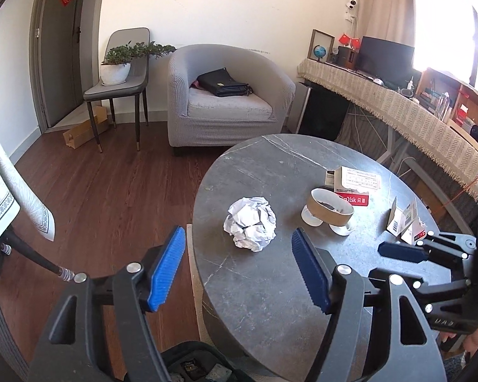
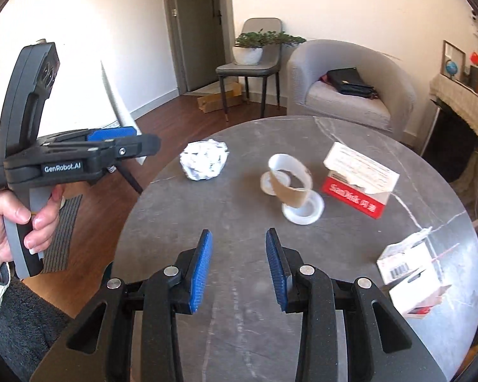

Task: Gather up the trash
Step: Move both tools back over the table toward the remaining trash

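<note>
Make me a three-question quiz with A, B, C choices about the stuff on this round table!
1. Where is the crumpled paper ball?
A. on the round table
B. on the armchair
C. on the floor

2. What colour are the pads of the left tool?
A. red
B. blue
C. green

3. What is the right tool holding?
A. the paper ball
B. the red box
C. nothing

Answers: 1 A, it rests on the grey tabletop. 2 B, both pads are blue. 3 C, its jaws stand apart over bare table.
</note>
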The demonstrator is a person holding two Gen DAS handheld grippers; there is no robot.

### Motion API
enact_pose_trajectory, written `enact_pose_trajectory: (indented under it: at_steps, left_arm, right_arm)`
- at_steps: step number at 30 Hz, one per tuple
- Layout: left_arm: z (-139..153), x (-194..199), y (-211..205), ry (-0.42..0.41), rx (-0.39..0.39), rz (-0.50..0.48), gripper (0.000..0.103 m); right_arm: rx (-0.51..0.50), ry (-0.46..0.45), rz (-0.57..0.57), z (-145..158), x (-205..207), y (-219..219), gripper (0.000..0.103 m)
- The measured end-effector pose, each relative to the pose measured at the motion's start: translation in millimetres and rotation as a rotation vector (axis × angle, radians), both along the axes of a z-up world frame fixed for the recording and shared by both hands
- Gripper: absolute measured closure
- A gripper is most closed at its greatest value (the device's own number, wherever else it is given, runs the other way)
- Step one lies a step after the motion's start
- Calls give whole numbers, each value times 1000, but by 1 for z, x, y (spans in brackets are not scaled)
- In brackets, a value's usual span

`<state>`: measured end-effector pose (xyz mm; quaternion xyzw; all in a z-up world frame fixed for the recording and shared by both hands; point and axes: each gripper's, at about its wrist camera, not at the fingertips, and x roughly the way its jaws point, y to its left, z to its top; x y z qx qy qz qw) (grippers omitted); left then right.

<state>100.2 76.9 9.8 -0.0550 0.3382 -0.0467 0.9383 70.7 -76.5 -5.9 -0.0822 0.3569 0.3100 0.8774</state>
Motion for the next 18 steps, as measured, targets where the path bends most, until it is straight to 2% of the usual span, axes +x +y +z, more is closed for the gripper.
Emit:
enact_pose_trajectory:
  at_steps: [5,9,13,18]
  left_arm:
    - [-16,20,-18,34,43,-13,31]
    - [-25,32,-32,57,106,-18,31]
    - [-33,44,-36,81,133,10,31]
    - [-36,56,-29,95,85,38,31]
  right_arm:
    - [22,-10,-98,-2,12,-36,67]
    - [30,-26,-176,-2,19,-57,53]
    - [34,-39,-237,-4,24,-77,48]
    - [33,-9,-306,-15,31,-97,43]
